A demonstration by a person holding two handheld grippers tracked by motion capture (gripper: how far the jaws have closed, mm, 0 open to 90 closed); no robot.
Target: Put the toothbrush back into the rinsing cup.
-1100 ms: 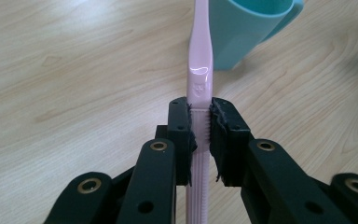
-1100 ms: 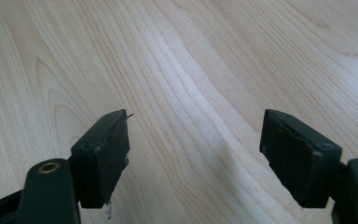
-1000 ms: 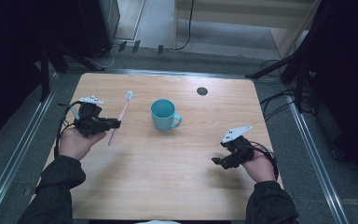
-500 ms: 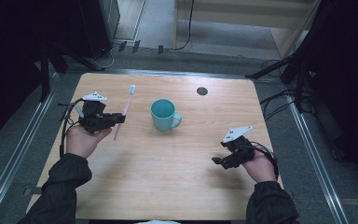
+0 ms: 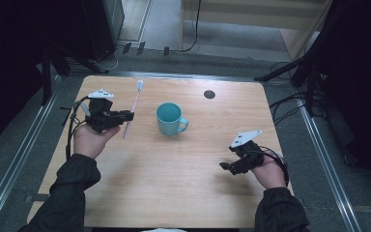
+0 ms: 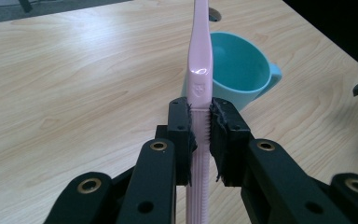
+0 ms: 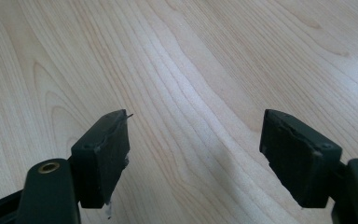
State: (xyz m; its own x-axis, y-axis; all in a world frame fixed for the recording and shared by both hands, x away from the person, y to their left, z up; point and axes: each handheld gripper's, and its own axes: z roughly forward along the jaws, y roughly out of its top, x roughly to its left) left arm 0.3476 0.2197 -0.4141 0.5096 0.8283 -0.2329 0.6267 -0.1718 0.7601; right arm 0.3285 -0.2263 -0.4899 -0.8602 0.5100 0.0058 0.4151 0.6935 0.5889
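While the left gripper (image 5: 125, 116) clamps a pink toothbrush (image 6: 199, 70) by its handle just left of the teal mug (image 5: 169, 118), the right gripper (image 7: 196, 154) hangs wide open over bare table (image 5: 183, 183), holding nothing.

Pale pink toothbrush (image 6: 200, 56) with a glossy sheen, a ribbed lower handle and a small embossed emblem; its head appears white (image 5: 139, 85) in the high view. Teal mug (image 5: 170, 118), uniform inside and out, without pattern. Counter (image 5: 183, 193) of light wood with tan grain lines in flowing arcs; a small dark round spot (image 5: 209, 94) near its far edge. Left tool (image 6: 200, 135) matte black, with brass-coloured rivets on its links and a pale grey plate on top. Right tool (image 7: 196, 154) likewise black, one brass-coloured rivet at each lower corner, whitish flecks on one pad edge. Sleeves (image 5: 72, 193) dark grey. Surrounding floor (image 5: 319, 145) grey, bordered by silver rails.
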